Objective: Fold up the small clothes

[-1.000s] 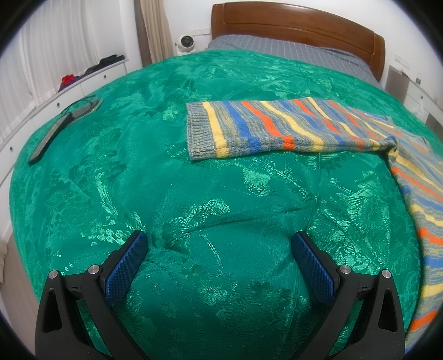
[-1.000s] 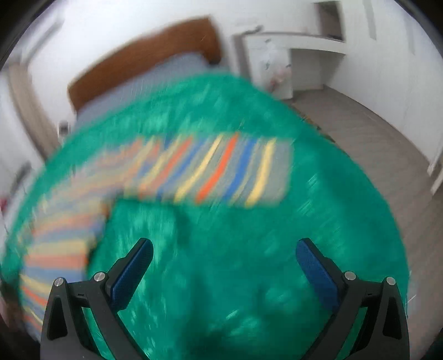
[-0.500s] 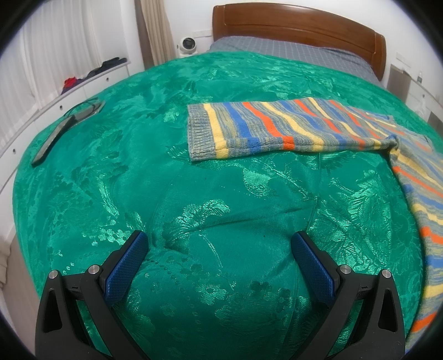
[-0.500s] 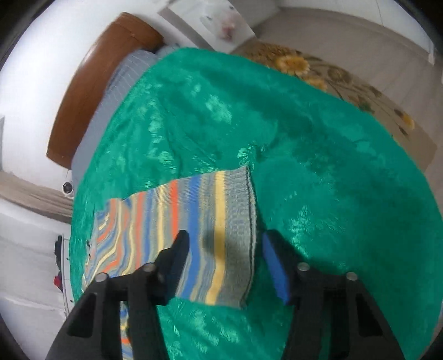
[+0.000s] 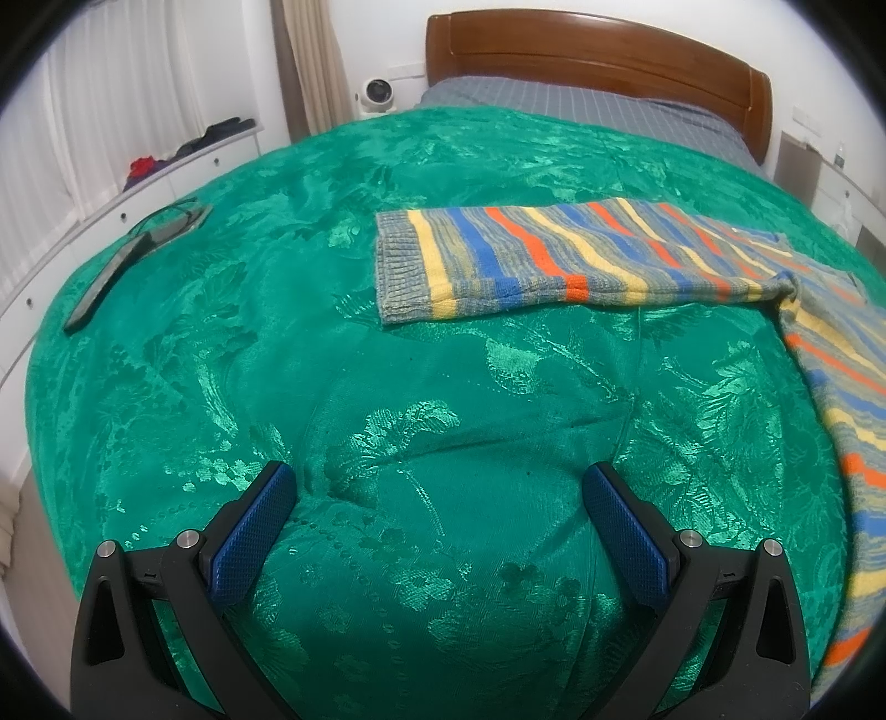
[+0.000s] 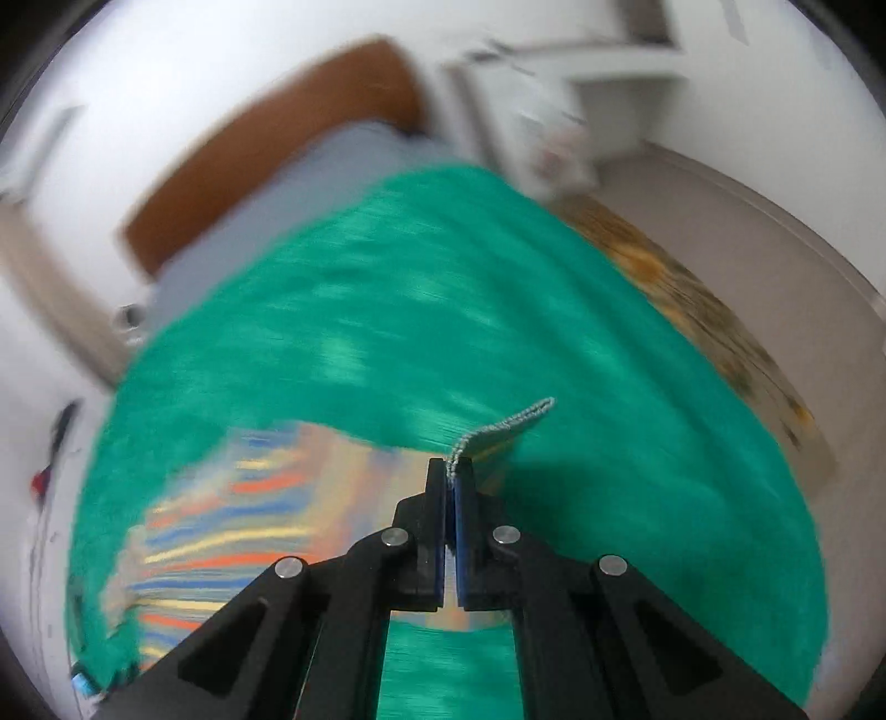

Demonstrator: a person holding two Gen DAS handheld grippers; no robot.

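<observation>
- The sweater [image 5: 581,255], knit in blue, orange, yellow and grey stripes, lies on the green bedspread [image 5: 387,387] of the bed; its grey ribbed cuff [image 5: 396,266] closes the end of the sleeve that stretches flat across the spread.
- The sweater's body runs from the sleeve toward the right rim of the left wrist view and down it.
- The left gripper [image 5: 437,520] hangs over bare bedspread on the near side of the sleeve, well apart from the sweater; its blue-padded fingers [image 5: 255,531] are spread wide with nothing between them.
- The right gripper [image 6: 449,498] has its fingers pressed together, pinching a grey ribbed edge [image 6: 501,429] of the sweater [image 6: 221,531]; the edge stands up past the fingertips.
- The right wrist view is smeared by motion, so the sweater behind the pinch shows only as streaks of colour.
- A dark flat device [image 5: 108,277] with a cable lies on the bedspread, well to the left of the sleeve.
- Beyond the sweater: grey checked bedding [image 5: 581,105] and a brown wooden headboard [image 5: 598,50].
- A small white fan [image 5: 376,94] stands left of the headboard.
- No brand, label or writing is legible on anything in either view.
</observation>
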